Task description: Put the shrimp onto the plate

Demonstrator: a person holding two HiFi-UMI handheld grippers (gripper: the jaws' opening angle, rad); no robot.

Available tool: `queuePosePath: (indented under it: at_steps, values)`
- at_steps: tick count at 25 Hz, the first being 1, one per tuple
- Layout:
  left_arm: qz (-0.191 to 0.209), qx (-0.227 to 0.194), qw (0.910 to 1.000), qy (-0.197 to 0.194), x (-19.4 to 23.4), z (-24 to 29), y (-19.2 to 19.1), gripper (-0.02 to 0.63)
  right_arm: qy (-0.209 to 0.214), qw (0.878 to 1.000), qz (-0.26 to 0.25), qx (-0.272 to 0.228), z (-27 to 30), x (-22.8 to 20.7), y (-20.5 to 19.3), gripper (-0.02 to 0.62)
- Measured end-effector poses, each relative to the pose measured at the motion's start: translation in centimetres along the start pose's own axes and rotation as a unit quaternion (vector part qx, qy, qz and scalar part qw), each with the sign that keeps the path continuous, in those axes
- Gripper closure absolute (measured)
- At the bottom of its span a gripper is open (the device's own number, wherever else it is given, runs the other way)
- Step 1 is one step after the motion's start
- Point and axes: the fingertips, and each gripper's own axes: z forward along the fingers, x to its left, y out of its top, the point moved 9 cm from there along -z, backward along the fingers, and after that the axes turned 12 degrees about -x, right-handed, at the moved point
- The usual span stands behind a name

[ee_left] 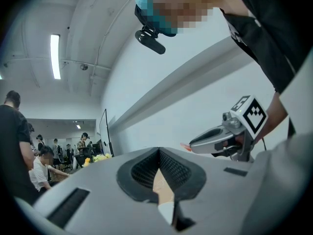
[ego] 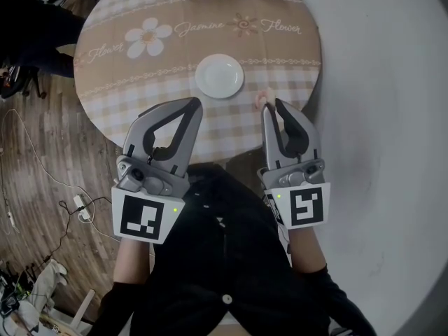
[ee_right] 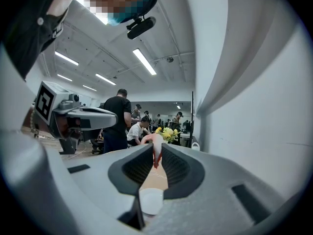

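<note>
Here, shrimp (ee_right: pixel 156 147) between tips of the right tool (ego: pixel 271 105), near the plate (ego: pixel 219 75).

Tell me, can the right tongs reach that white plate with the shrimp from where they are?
Probably yes. The right tongs, shut on the shrimp, are close to the plate, which lies just ahead to their left. Nothing stands between them, and the left tongs sit off to the side.

left grey gripper (ego: pixel 194 104), right grey gripper (ego: pixel 271 106): black pads (ego: pixel 281 129), white marker cubes (ego: pixel 145 216) fitted | black buttoned garment (ego: pixel 224 271) worn
</note>
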Motion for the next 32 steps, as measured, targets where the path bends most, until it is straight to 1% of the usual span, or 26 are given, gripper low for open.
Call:
queuePosePath:
  at_steps: [3,15,19,22,27,32]
  values:
    - [0.000,0.002,1.0000,0.002,0.3,-0.1,-0.2,0.604,0.003,1.000,0.001,0.006,0.4,0.1,-0.5,0.555]
    - [-0.004,0.021,0.9992,0.035,1.2,-1.5,-1.1,0.604,0.039,0.999,0.004,0.037,3.0,0.7,-3.4,0.555]
    - [-0.004,0.029,0.9984,0.048,1.6,-2.3,-1.4,0.604,0.056,0.997,0.003,0.058,4.0,1.2,-5.2,0.555]
    - [-0.008,0.033,0.9978,0.057,2.0,-2.8,-1.8,0.604,0.067,0.994,0.005,0.086,4.7,1.8,-6.7,0.555]
    - [-0.012,0.037,0.9974,0.060,2.4,-3.1,-2.3,0.604,0.089,0.989,-0.008,0.121,5.8,2.7,-9.3,0.555]
    - [-0.015,0.040,0.9971,0.062,2.6,-3.4,-2.7,0.604,0.107,0.985,-0.023,0.137,6.6,3.3,-11.9,0.555]
